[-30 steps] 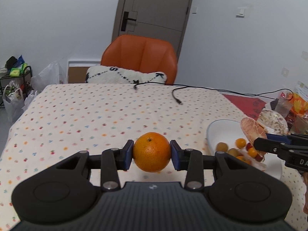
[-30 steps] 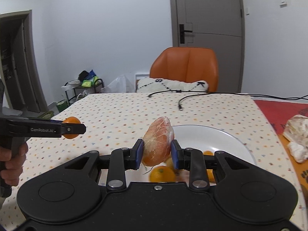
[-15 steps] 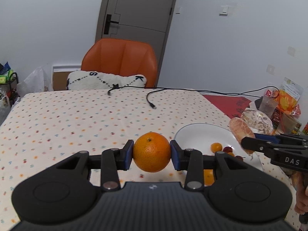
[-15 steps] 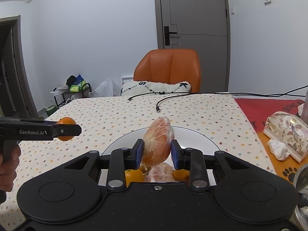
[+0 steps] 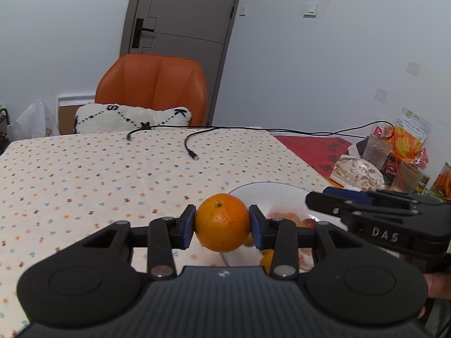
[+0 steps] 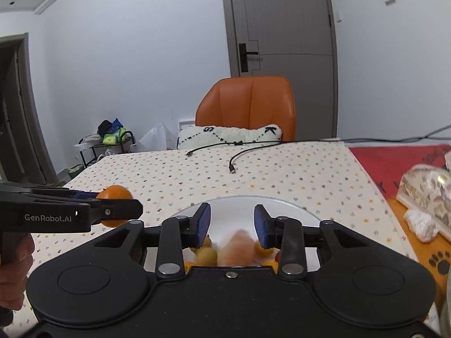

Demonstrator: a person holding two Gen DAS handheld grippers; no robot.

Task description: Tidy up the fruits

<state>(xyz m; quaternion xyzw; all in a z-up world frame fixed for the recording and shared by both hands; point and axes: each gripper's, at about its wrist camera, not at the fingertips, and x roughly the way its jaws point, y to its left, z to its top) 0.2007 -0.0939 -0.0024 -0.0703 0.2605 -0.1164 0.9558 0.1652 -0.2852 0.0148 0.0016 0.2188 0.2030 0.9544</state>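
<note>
My left gripper is shut on a round orange, held above the near-left rim of a white plate. Seen from the right wrist view, that same orange shows at the left in the left gripper. My right gripper is open over the white plate. A peeled fruit segment appears blurred just below its jaws, among several small fruits on the plate. The right gripper reaches over the plate's right side.
A dotted tablecloth covers the table. Black cables lie across its far part. An orange chair with a white cushion stands behind. Snack packets and a red cloth crowd the right side.
My right gripper has opened and let go of the peeled segment, which now drops onto the plate. My left gripper, still holding the orange, has moved right toward the plate.
</note>
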